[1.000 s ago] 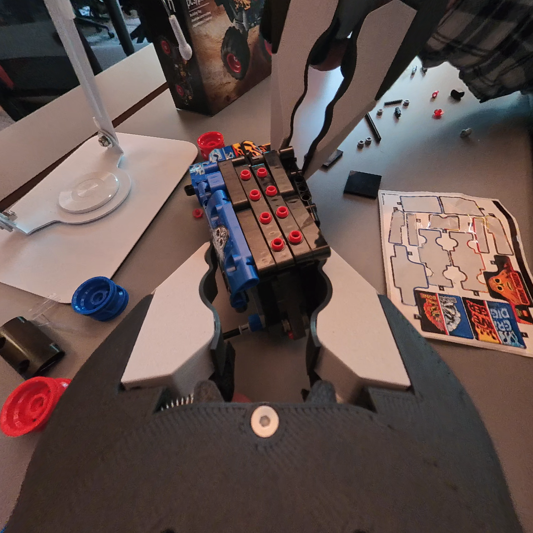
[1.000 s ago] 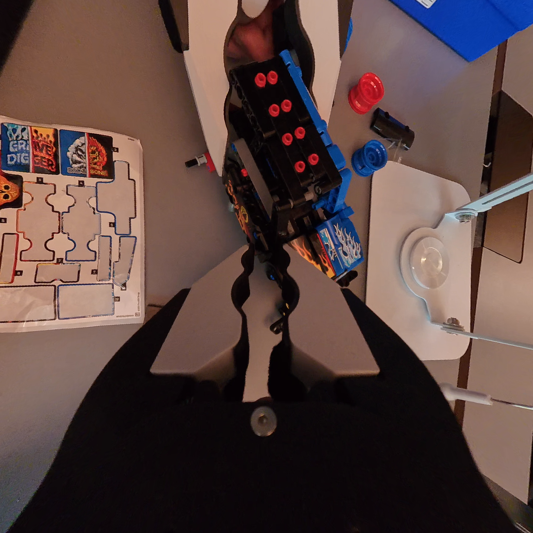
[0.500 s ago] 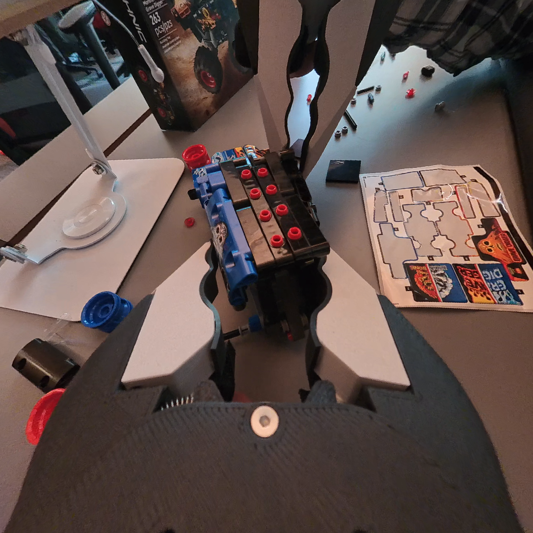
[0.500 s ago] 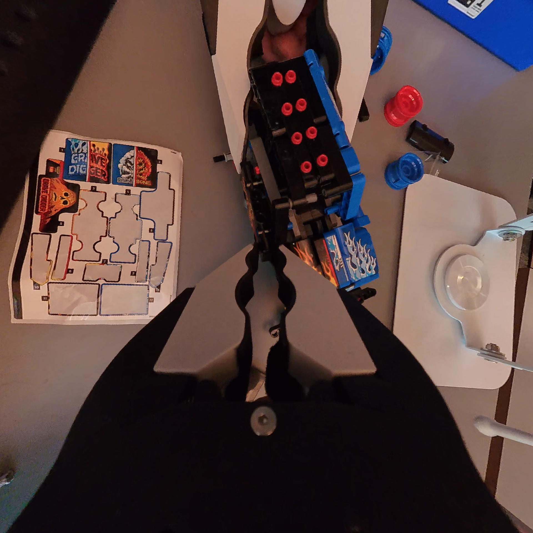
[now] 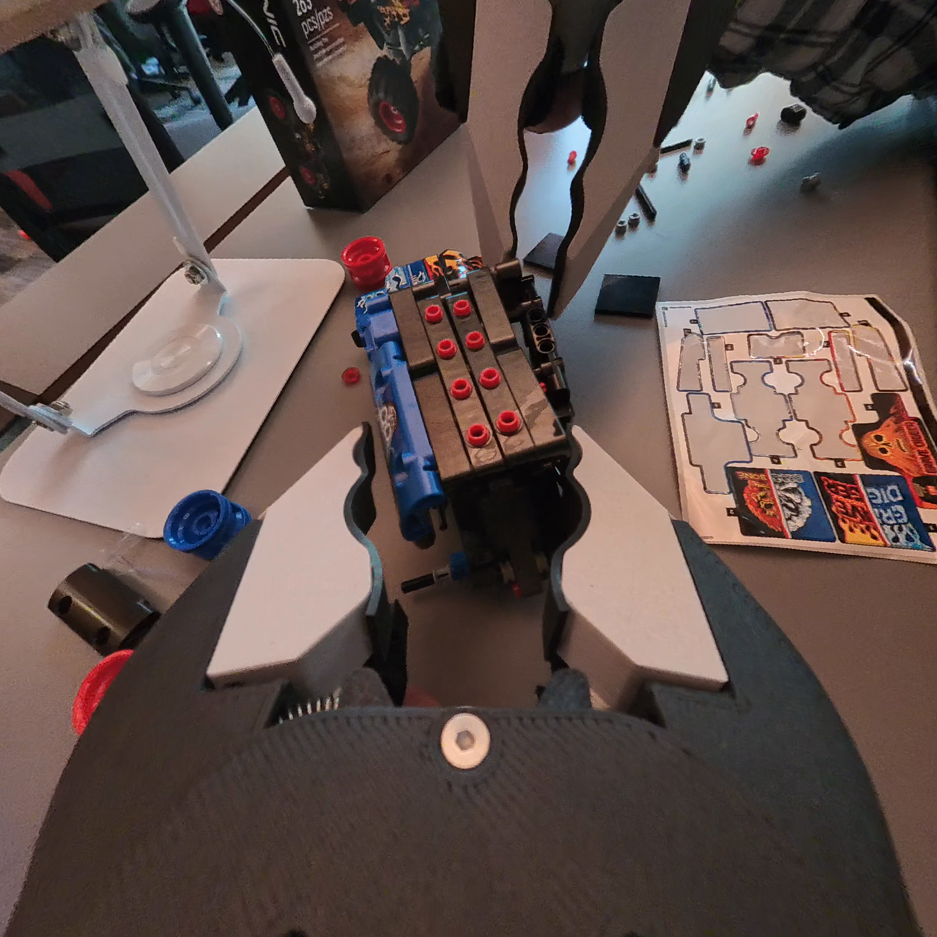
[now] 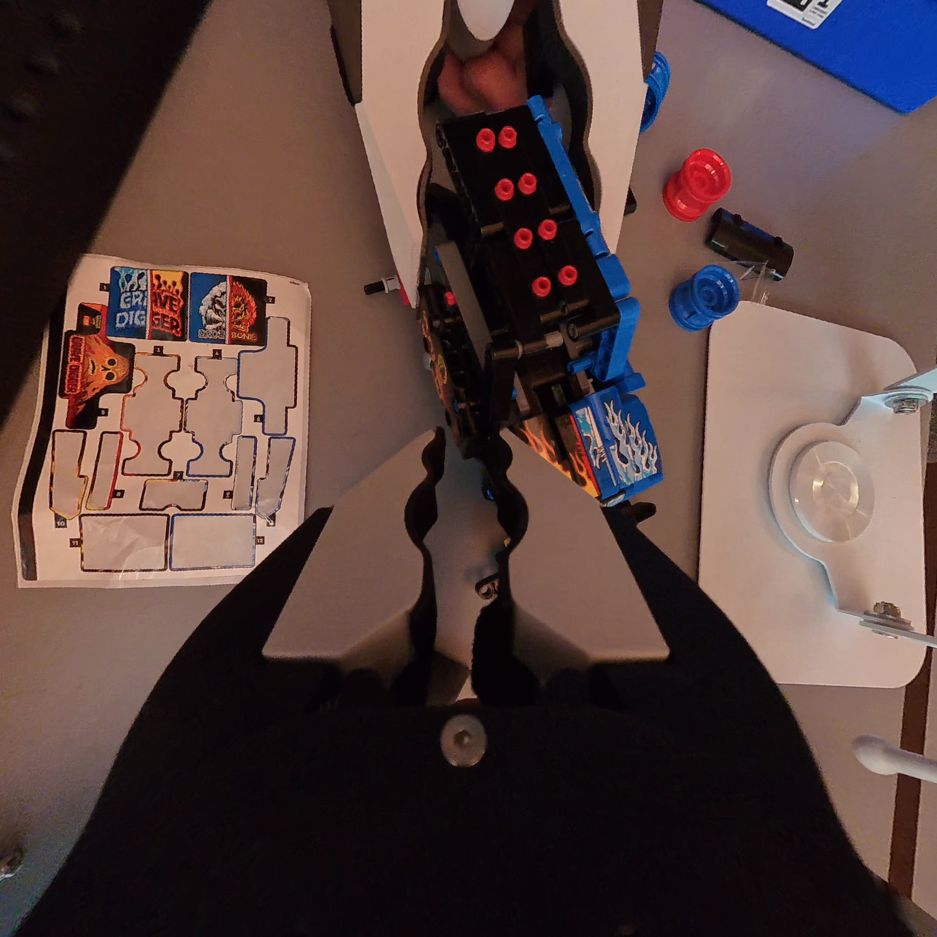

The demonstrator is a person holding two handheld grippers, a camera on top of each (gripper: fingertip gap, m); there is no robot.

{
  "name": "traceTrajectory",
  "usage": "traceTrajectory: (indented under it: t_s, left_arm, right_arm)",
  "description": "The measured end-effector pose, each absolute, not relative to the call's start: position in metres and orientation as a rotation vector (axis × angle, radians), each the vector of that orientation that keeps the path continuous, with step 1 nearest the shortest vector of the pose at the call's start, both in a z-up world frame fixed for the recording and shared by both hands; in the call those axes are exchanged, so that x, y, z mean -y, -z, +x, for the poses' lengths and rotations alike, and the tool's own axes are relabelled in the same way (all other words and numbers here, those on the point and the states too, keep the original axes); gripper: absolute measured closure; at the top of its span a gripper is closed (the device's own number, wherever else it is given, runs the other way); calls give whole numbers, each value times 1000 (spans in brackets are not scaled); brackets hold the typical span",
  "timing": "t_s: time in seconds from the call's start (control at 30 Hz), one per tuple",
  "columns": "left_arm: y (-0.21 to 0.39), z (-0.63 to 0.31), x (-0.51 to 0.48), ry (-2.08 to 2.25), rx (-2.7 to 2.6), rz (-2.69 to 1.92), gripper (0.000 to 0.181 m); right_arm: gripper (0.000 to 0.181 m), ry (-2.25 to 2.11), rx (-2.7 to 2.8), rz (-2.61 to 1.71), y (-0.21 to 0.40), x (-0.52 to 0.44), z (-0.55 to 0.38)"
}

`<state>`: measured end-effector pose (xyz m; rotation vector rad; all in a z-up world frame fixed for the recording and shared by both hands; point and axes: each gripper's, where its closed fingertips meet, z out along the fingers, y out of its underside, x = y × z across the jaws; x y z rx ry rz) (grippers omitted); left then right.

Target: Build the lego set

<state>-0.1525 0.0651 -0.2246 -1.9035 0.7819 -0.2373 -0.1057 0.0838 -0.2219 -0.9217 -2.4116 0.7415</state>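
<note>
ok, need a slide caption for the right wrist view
Right tongs nearly closed at the front of the black-and-blue truck chassis, left tongs gripping its far end, sticker sheet alongside.

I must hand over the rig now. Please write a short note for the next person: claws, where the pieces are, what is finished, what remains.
Left claw: shut on the truck body at its near end.
Right claw: closed on the body's far end; the grip point is hard to see.
On the table: two red wheel hubs, blue wheel hub, black cylinder piece, sticker sheet, mostly used.
Done: the body is built, flame stickers on.
Left: no wheels fitted yet; small loose parts lie beyond.
</note>
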Motion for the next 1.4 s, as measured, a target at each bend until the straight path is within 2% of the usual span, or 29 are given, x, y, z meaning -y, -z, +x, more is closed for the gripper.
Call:
traceTrajectory:
  t_s: [0.57,1.4]
  left_arm:
    - [226,-148,-69,249,-730,-1941,112]
    - [228,-145,-69,263,-740,-1958,116]
  right_arm:
    - [170,-851,2365,-1057,224,-90,-111]
    - [172,-927,2411,-1039,224,-88,-103]
